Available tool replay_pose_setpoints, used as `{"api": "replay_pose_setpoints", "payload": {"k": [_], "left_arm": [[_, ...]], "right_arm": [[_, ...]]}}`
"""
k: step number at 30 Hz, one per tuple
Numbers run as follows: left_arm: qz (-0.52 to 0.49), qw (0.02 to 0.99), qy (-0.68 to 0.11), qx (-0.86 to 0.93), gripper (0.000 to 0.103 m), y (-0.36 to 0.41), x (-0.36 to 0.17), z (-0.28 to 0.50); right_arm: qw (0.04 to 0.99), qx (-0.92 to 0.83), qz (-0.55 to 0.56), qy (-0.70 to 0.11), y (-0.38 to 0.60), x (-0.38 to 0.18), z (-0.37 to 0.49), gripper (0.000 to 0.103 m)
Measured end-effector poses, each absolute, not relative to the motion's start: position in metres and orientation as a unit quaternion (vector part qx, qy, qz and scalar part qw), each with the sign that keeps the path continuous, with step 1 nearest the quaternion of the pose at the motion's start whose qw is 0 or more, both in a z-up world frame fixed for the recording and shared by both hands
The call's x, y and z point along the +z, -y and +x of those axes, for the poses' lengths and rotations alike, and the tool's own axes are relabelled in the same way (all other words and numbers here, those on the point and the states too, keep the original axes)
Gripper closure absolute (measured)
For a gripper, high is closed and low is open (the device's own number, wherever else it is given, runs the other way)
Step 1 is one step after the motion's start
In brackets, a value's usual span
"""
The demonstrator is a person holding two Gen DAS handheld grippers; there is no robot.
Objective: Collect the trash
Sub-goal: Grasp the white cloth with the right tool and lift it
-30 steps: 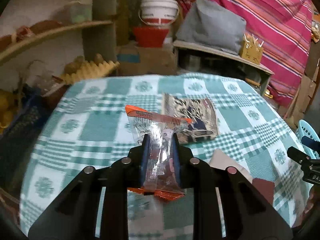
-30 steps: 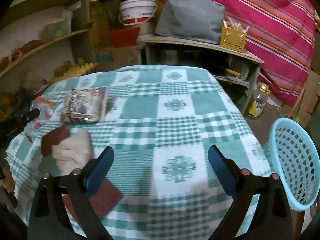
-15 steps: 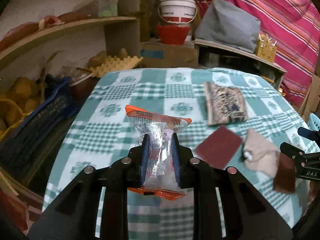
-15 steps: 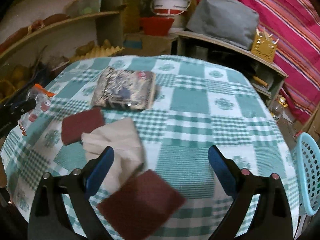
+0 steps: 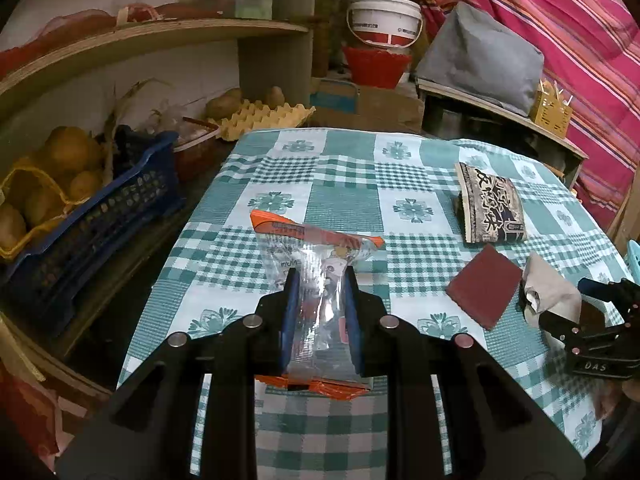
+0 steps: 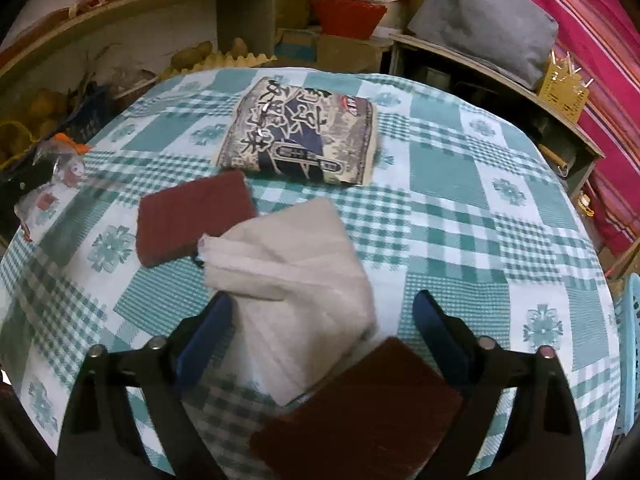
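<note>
Left hand-held gripper (image 5: pixel 318 280) pinches the clear wrapper (image 5: pixel 316 256); right hand-held gripper (image 6: pixel 322 320), closing, straddles the white cloth (image 6: pixel 292 272) untouched.

Teal-and-white checked tablecloth (image 6: pixel 448 208)

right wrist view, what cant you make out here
- Near red pad: blurred, partly behind the right gripper, whose jaws are closing around the white cloth.
- Blue basket: cut off by the right edge.
- Wrapper: small, blurred at the left edge; the left gripper holding it is barely visible.
</note>
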State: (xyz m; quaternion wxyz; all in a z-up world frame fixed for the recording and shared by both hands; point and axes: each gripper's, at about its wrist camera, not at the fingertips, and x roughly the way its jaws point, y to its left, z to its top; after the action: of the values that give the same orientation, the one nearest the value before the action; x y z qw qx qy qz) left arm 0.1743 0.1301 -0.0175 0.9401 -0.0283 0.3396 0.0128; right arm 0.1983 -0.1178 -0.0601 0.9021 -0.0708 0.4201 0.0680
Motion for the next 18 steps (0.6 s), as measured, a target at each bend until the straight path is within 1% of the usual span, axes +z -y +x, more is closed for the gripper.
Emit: {"api": "replay_pose_setpoints", "payload": {"k": [2,3,4,7,9,10,12,15,18], "left_arm": [[-0.029,0.940,-0.341,0.013,0.082,-0.131,-0.018,0.175],[-0.028,0.939,-0.341,0.014,0.082,-0.132,-0.019,0.175],[-0.028,0.939,-0.342,0.014,0.082,-0.132,-0.019,0.175],[-0.029,0.939,-0.343,0.015,0.083,-0.132,-0.019,0.176],[-0.030,0.938,-0.344,0.015,0.082,-0.131,-0.020,0.176],[-0.030,0.938,-0.345,0.015,0.082,-0.130,-0.020,0.177],[-0.025,0.938,-0.346,0.017,0.083,-0.126,-0.020,0.178],[-0.027,0.938,-0.346,0.014,0.083,-0.122,-0.019,0.180],[-0.026,0.939,-0.343,0.011,0.083,-0.113,-0.016,0.181]], "right_arm": [[0.900,0.078,-0.066,-0.423,0.115,-0.061,0.200,0.028],[0.899,0.083,-0.065,-0.424,0.114,-0.061,0.200,0.034],[0.898,0.092,-0.063,-0.425,0.112,-0.060,0.200,0.038],[0.898,0.097,-0.067,-0.424,0.109,-0.059,0.198,0.045],[0.897,0.104,-0.063,-0.426,0.108,-0.059,0.198,0.056],[0.897,0.105,-0.065,-0.425,0.108,-0.058,0.198,0.059],[0.897,0.108,-0.067,-0.423,0.108,-0.056,0.197,0.069],[0.900,0.113,-0.059,-0.418,0.112,-0.052,0.196,0.077],[0.904,0.112,-0.055,-0.409,0.119,-0.045,0.195,0.079]]}}
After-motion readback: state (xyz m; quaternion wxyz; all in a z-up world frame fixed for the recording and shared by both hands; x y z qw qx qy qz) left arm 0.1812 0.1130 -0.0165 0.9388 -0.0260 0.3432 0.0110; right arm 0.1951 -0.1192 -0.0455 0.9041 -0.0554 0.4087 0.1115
